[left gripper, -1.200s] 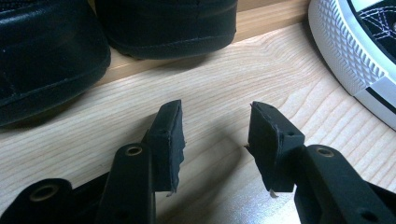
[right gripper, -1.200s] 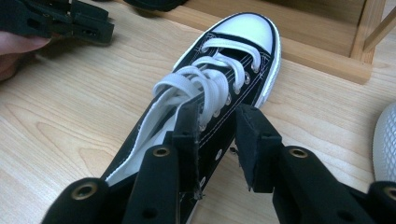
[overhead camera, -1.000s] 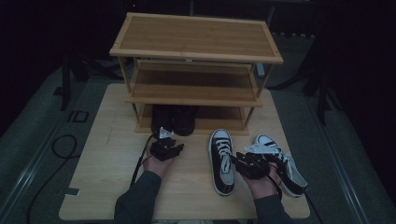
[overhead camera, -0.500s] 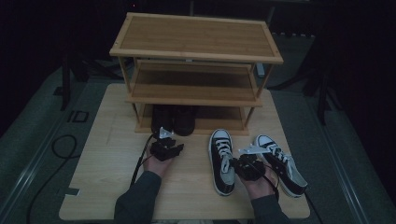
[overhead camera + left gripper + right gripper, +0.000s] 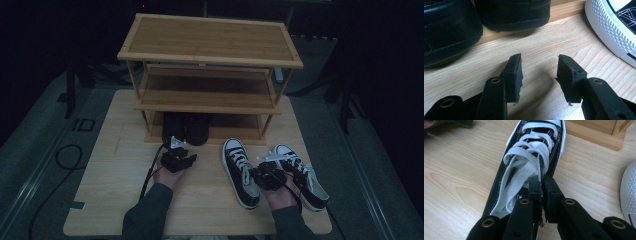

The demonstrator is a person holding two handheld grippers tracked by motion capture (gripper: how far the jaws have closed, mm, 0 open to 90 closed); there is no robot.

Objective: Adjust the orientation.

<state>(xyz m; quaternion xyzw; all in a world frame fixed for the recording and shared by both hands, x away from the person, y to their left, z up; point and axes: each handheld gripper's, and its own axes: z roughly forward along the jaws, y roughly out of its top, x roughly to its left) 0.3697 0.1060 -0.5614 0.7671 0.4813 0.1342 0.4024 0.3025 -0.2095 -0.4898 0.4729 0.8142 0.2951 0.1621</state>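
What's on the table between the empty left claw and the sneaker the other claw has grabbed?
Nothing: bare wooden table lies between the left claw and the sneaker, as the high view shows.

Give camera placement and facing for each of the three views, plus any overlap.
High view: fixed above the person's side, facing forward and down on the wooden shelf rack; forearms and both claws show.
Left gripper view: rides the left claw, open, low over the table, facing the black shoes.
Right gripper view: rides the right claw, shut on the left sneaker.
Shared: that sneaker in the high view too.
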